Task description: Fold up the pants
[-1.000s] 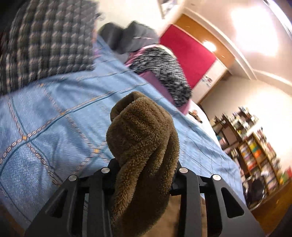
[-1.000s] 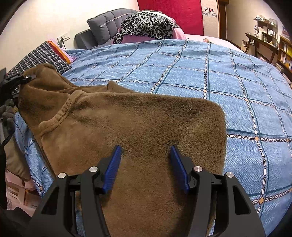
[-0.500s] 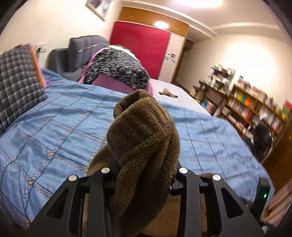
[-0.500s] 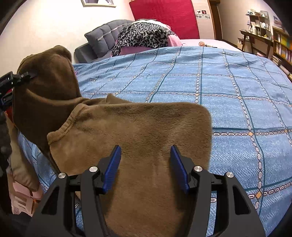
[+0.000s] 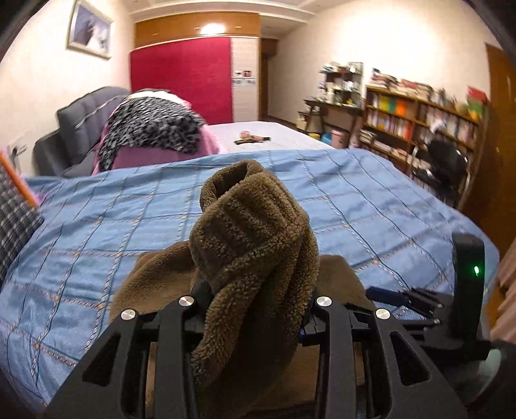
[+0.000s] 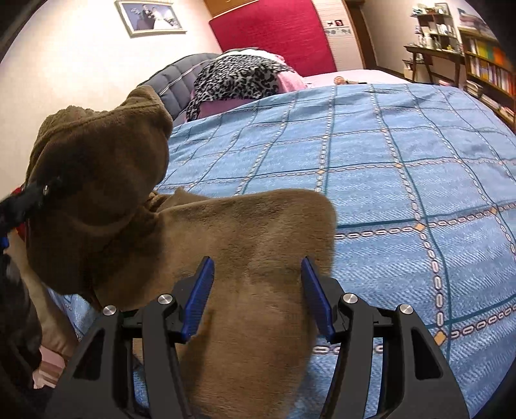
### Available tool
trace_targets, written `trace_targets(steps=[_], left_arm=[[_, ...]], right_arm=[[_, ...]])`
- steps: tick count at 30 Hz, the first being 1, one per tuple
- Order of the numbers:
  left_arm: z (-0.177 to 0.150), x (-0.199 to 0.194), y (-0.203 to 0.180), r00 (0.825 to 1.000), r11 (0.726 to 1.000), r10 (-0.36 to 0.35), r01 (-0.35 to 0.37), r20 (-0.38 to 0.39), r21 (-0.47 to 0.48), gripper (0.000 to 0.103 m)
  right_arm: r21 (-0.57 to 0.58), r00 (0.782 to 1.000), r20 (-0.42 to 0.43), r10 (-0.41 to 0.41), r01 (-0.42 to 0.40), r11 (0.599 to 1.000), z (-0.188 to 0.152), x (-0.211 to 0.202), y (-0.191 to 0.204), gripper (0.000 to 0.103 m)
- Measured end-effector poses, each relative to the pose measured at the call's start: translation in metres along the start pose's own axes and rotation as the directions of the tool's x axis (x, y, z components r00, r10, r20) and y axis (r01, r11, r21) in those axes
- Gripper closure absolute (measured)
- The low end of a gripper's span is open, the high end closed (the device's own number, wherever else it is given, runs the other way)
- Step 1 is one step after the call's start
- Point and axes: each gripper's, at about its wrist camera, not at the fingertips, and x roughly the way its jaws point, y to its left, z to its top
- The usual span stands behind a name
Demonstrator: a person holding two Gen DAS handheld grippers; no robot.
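Cream bedroom walls point(image 5: 387, 48) frame the scene, with a red panel point(image 5: 180, 77) at the far end and a bookshelf point(image 5: 422, 109) packed with books along the right side. A bed fills most of both views, covered by a blue checked bedspread point(image 6: 403, 180). At its head stand a grey padded headboard point(image 5: 80, 119) and a heap of black-and-white spotted cloth over pink bedding point(image 6: 238, 80). A framed picture point(image 6: 150, 16) hangs on the wall above. A dark checked pillow point(image 5: 13, 225) shows at the left edge of the left wrist view.

The brown fleece pants point(image 6: 251, 258) lie on the near edge of the bedspread, one part spread flat, another part lifted in a bunch at the left. The left gripper point(image 5: 254, 309) is clamped on that raised bunch, the fabric bulging up and over between its fingers. The right gripper point(image 6: 258, 290) hovers over the flat part, its blue-padded fingers point(image 6: 200, 293) set wide apart with nothing between them; whether they touch the fleece cannot be told. In the left wrist view a black device with a small green light point(image 5: 469, 267) stands at the right.
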Motion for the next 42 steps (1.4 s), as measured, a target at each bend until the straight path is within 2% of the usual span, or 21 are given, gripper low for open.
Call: trace_targets(steps=[6,10,13,15,16,18,24,26,28,29,31,34,38,42], left_arm=[[-0.004,0.025,-0.032,0.999,0.997,-0.024,0.026,-0.041,0.066,0.068],[-0.011,0.045,-0.050,0.993,0.994,-0.048,0.058,-0.104,0.095,0.065],[-0.015,0.057,-0.058,0.986,0.992,-0.072,0.087,-0.151,0.094,0.057],[-0.018,0.061,-0.061,0.981,0.990,-0.098,0.113,-0.167,0.087,0.046],[-0.019,0.065,-0.063,0.977,0.988,-0.116,0.132,-0.181,0.075,0.045],[-0.021,0.067,-0.066,0.965,0.982,-0.169,0.182,-0.199,0.046,0.034],[-0.016,0.053,-0.064,0.940,0.953,-0.297,0.302,-0.170,0.008,0.031],[-0.012,0.049,-0.057,0.917,0.931,-0.363,0.362,-0.165,-0.036,0.031],[-0.009,0.045,-0.047,0.885,0.899,-0.437,0.427,-0.157,-0.097,0.031],[-0.009,0.043,-0.042,0.883,0.894,-0.446,0.432,-0.147,-0.119,0.031],[-0.008,0.037,-0.029,0.890,0.895,-0.439,0.420,-0.123,-0.152,0.031],[-0.007,0.033,-0.009,0.916,0.912,-0.389,0.369,-0.097,-0.178,0.031],[-0.009,0.034,0.015,0.942,0.931,-0.322,0.298,-0.091,-0.211,0.031],[-0.012,0.037,0.035,0.955,0.933,-0.284,0.256,-0.083,-0.254,0.031]], right_arm=[[0.071,0.999,0.017,-0.032,0.031,0.997,0.000,-0.009,-0.023,0.045],[0.099,0.999,0.021,-0.050,0.048,0.994,-0.001,-0.012,-0.034,0.045],[0.111,0.998,0.022,-0.059,0.056,0.992,-0.003,-0.013,-0.040,0.045],[0.118,0.998,0.022,-0.064,0.061,0.991,-0.004,-0.014,-0.043,0.045],[0.121,0.998,0.023,-0.066,0.062,0.991,-0.004,-0.015,-0.044,0.045],[0.129,0.997,0.023,-0.071,0.068,0.989,-0.003,-0.014,-0.047,0.045],[0.143,0.996,0.022,-0.088,0.084,0.986,-0.006,-0.018,-0.049,0.045],[0.142,0.995,0.025,-0.093,0.089,0.986,-0.006,-0.021,-0.049,0.045],[0.149,0.996,0.029,-0.088,0.082,0.985,-0.006,-0.024,-0.050,0.045],[0.155,0.996,0.032,-0.079,0.073,0.985,-0.005,-0.025,-0.050,0.045],[0.168,0.997,0.041,-0.060,0.053,0.984,-0.001,-0.030,-0.049,0.045],[0.166,0.998,0.065,-0.013,0.002,0.986,0.006,-0.041,-0.041,0.045],[0.095,0.993,0.096,0.069,-0.078,0.992,0.014,-0.052,-0.016,0.045],[0.004,0.987,0.071,0.142,-0.142,0.990,0.015,-0.051,0.013,0.045]])
